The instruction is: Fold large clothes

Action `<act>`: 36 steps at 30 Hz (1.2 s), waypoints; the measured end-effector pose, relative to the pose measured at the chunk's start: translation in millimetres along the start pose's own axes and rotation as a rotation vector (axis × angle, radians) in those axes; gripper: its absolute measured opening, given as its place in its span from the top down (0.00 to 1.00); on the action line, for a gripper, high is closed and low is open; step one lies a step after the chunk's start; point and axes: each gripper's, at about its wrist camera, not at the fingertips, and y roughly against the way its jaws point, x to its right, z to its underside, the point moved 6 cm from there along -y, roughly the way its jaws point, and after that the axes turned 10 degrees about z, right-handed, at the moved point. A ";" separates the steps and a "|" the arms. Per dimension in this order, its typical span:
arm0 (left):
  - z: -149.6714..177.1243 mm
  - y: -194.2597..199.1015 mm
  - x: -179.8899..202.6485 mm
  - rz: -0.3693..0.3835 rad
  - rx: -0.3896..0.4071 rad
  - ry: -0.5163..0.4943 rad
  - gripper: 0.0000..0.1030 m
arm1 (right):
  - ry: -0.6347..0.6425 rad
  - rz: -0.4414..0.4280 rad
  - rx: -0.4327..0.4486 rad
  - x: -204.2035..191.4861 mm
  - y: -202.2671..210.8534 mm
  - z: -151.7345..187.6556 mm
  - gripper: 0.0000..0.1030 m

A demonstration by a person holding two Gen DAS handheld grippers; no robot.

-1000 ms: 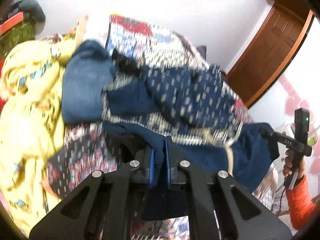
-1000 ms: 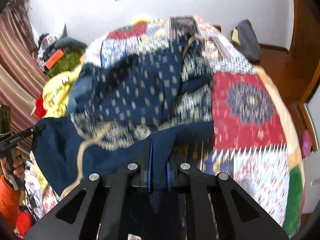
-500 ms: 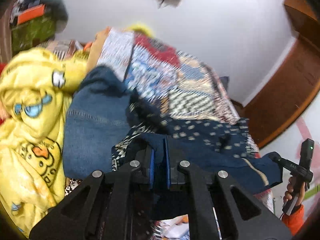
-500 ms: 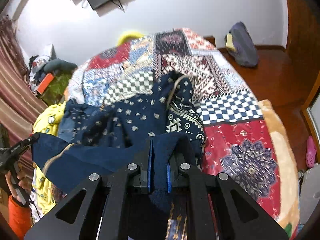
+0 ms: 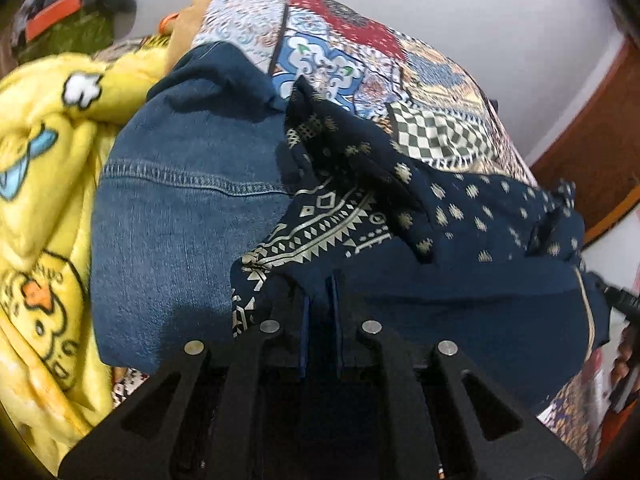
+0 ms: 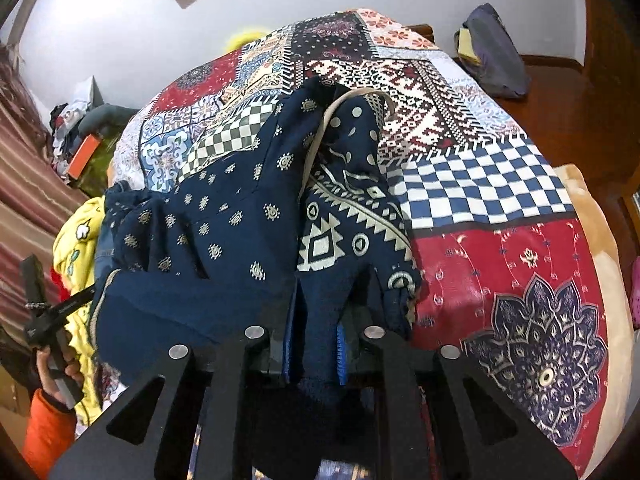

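Observation:
A navy garment (image 5: 460,220) with cream geometric print lies bunched on the patchwork quilt (image 5: 340,40), folded over on itself. My left gripper (image 5: 320,292) is shut on its plain navy edge, low over the bed. In the right wrist view the same garment (image 6: 224,216) spreads across the quilt (image 6: 500,184). My right gripper (image 6: 318,300) has its jaws opening; a fold of navy cloth still sits between the blue pads (image 6: 290,340), which stand apart from it. The hand-held left gripper (image 6: 44,312) shows at the far left edge, pulling the hem taut.
Folded blue jeans (image 5: 180,208) lie left of the garment, beside a yellow cartoon blanket (image 5: 44,160). A hand (image 6: 60,364) and an orange sleeve (image 6: 44,428) are at the lower left. A dark bag (image 6: 492,52) sits on the wooden floor past the bed.
Both grippers carried the navy hem forward and down over the bed, and the garment now lies folded lower on the quilt. The right jaws have widened around the cloth.

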 end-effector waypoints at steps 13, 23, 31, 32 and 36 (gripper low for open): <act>16.2 60.0 22.7 0.114 -0.043 -0.089 0.51 | 0.022 0.066 0.079 4.5 61.6 20.3 0.57; 54.0 42.4 10.2 0.176 -0.122 0.003 0.51 | 0.016 0.048 -0.003 -3.8 39.2 55.5 0.57; 50.9 28.0 12.1 0.163 -0.109 0.002 0.58 | -0.004 0.010 -0.037 -9.4 11.8 57.9 0.57; 48.7 27.8 13.7 0.158 -0.106 -0.009 0.64 | 0.000 -0.002 -0.036 -11.8 12.7 56.8 0.57; 41.5 30.1 23.1 0.150 -0.099 -0.046 0.89 | 0.037 -0.025 -0.011 -26.8 13.1 47.1 0.67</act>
